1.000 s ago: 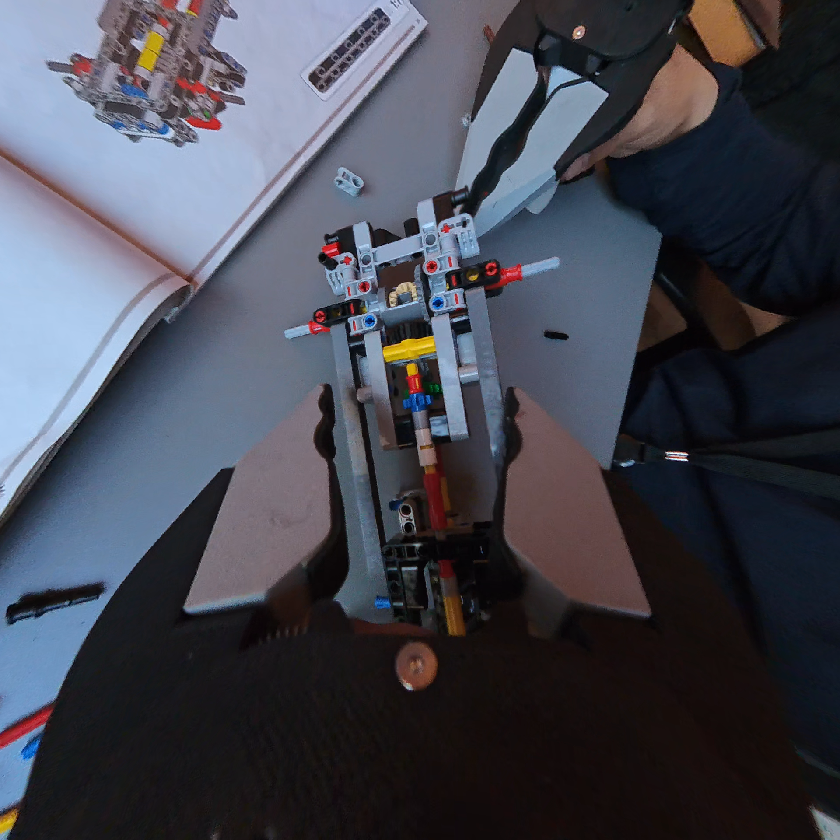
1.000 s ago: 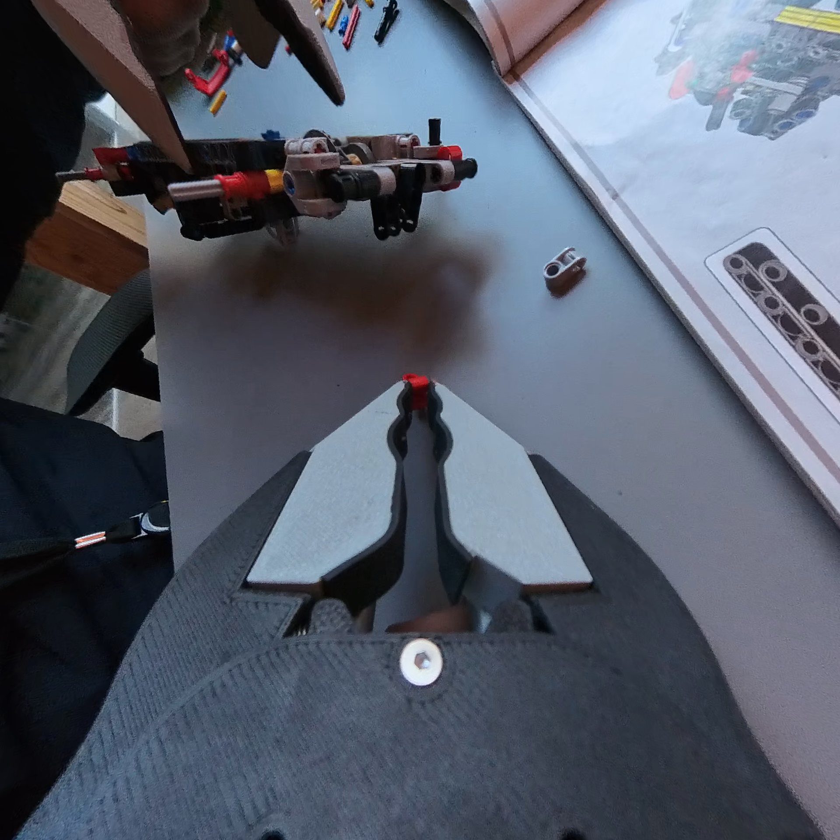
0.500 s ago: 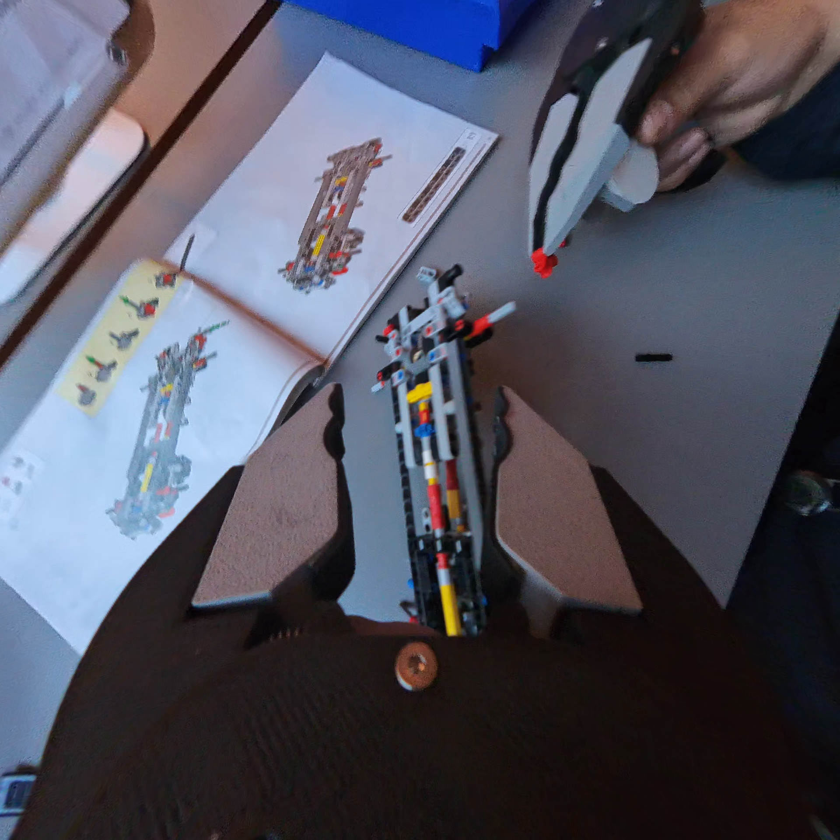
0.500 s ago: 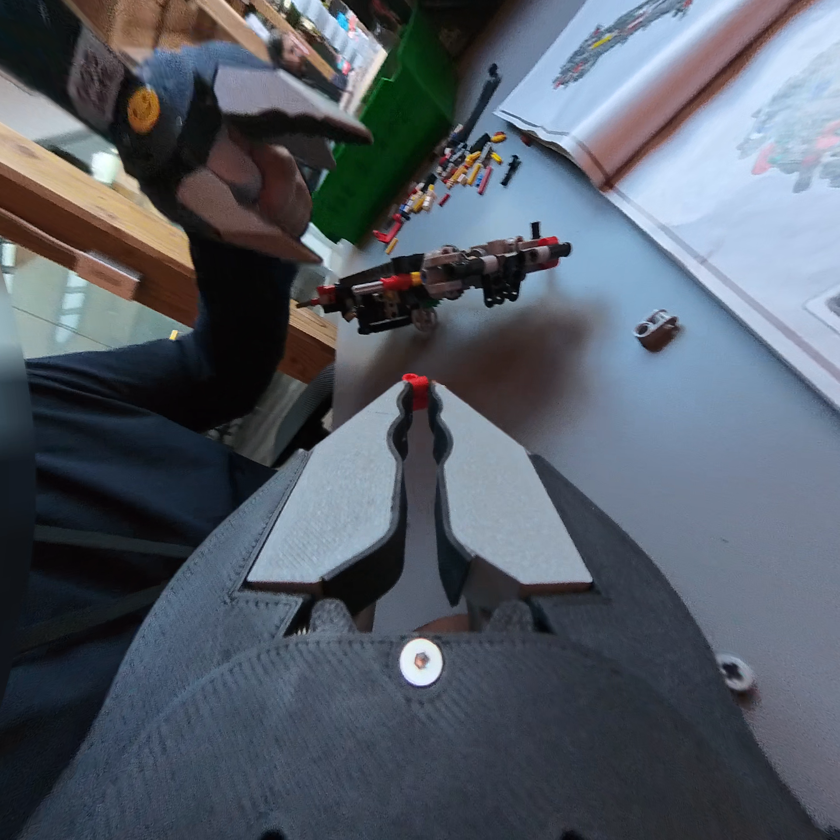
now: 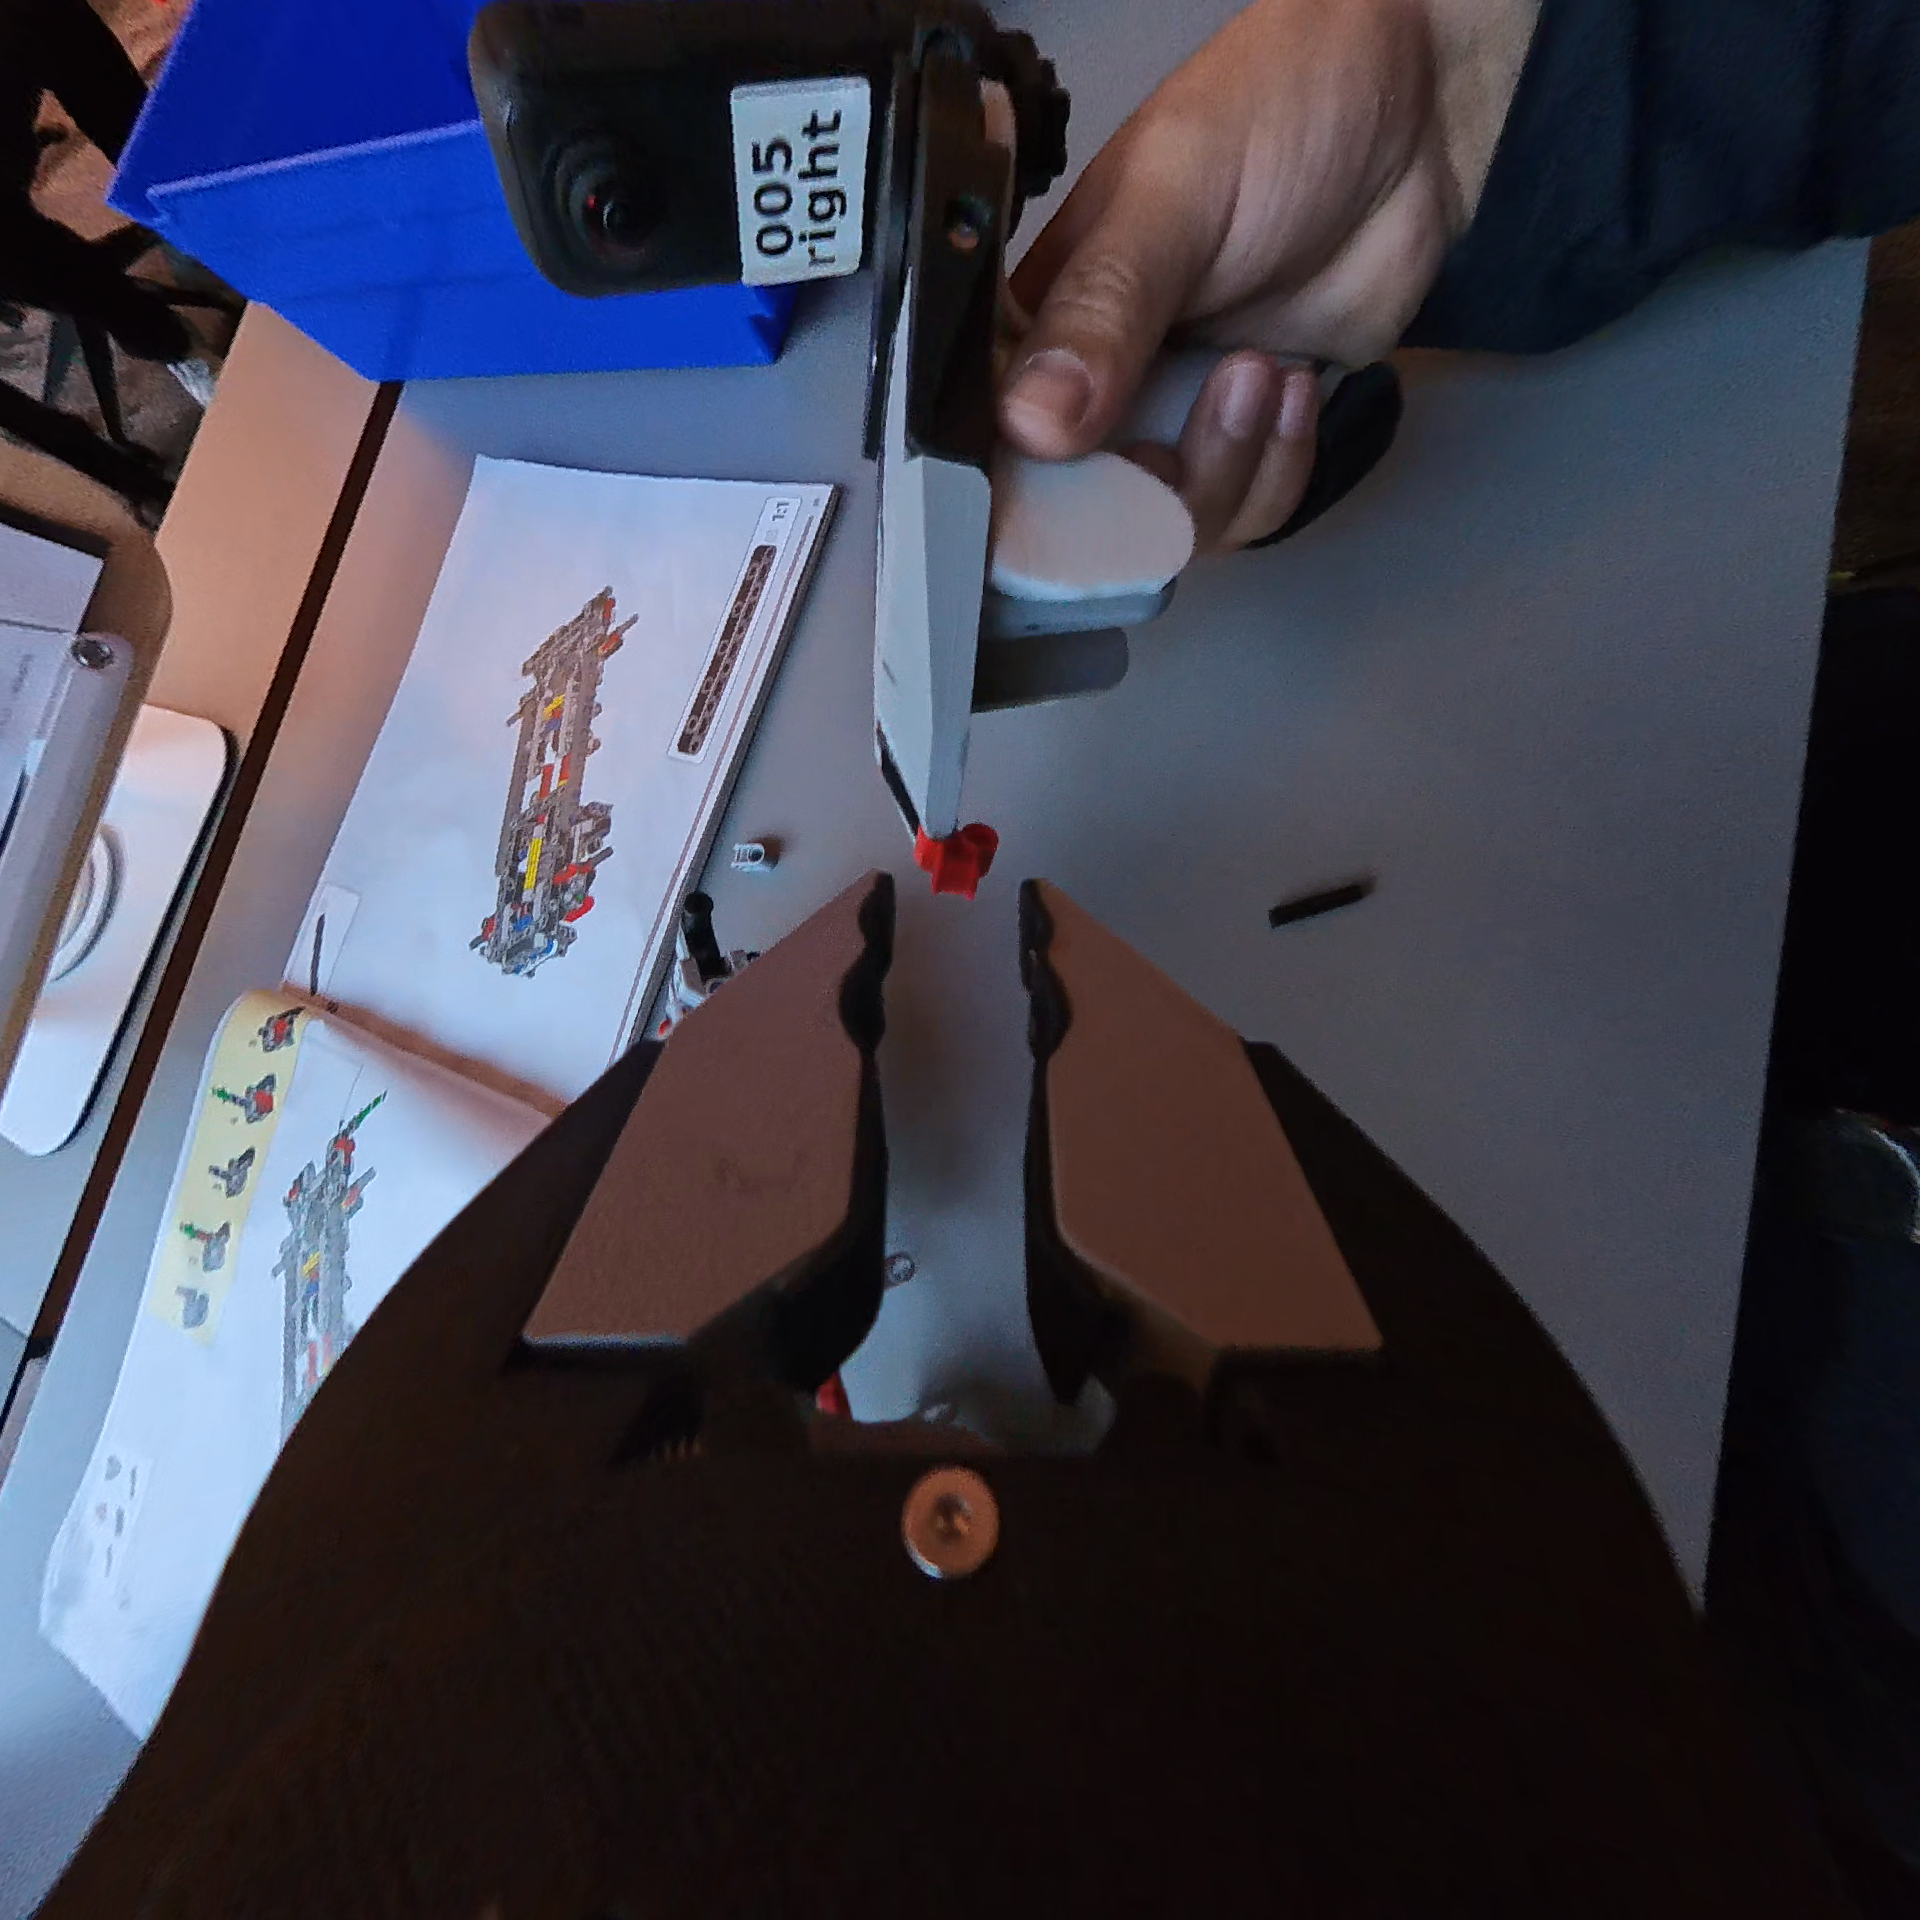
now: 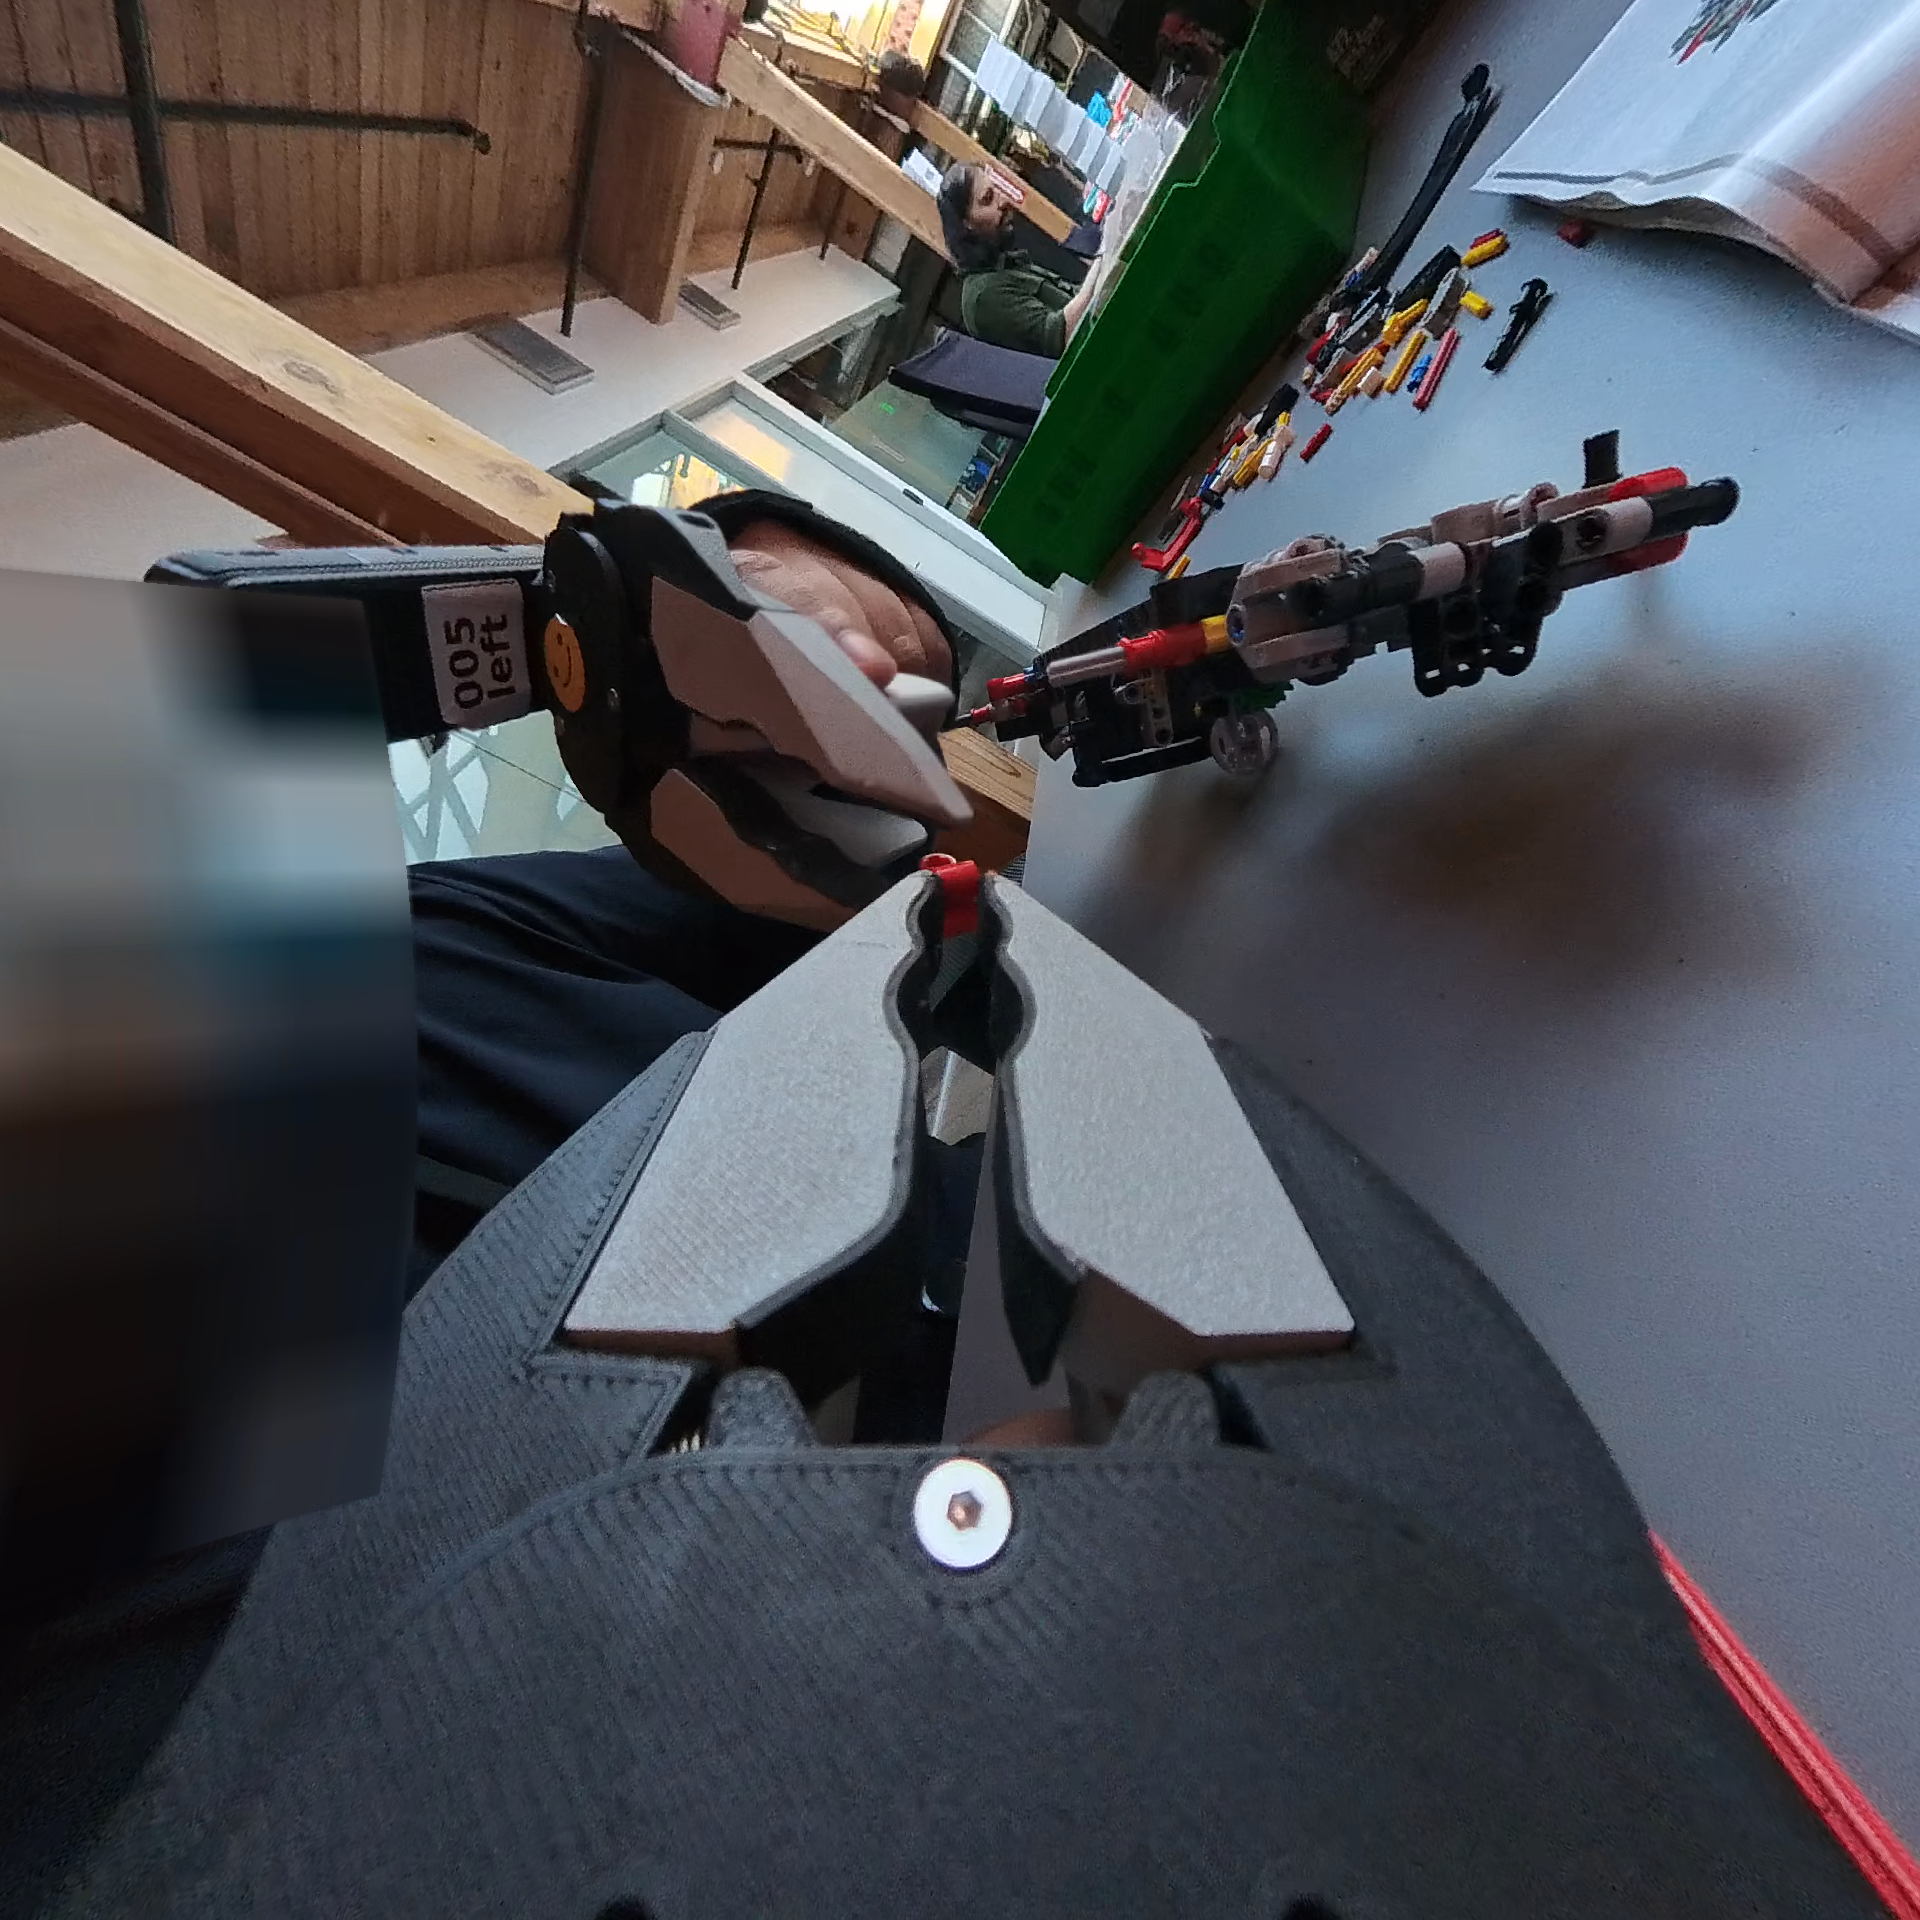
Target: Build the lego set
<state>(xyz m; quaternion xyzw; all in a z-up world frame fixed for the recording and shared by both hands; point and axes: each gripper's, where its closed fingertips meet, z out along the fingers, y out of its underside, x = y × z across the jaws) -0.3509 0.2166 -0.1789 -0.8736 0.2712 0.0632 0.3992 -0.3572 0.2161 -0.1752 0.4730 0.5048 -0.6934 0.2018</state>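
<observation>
My right gripper is shut on a small red connector piece, which sticks out at its fingertips. In the left wrist view the right gripper comes down from the top with the red piece at its tip. My left gripper is open and empty, with its jaws partly closed. Its fingertips sit just short of the red piece, one on each side, without touching it. The left gripper also shows in the right wrist view, right above the red piece. The long brick-built model lies on the grey table, apart from both grippers.
An open instruction booklet lies at the left, with a small grey connector and a black pin loose on the table. A blue bin stands behind. Several loose pieces lie by a green bin. My two grippers' fingertips are within a few centimetres of each other.
My left gripper let go of the model, lifted away from it and narrowed its jaws. The right gripper brought the red piece up to the left gripper's fingertips.
</observation>
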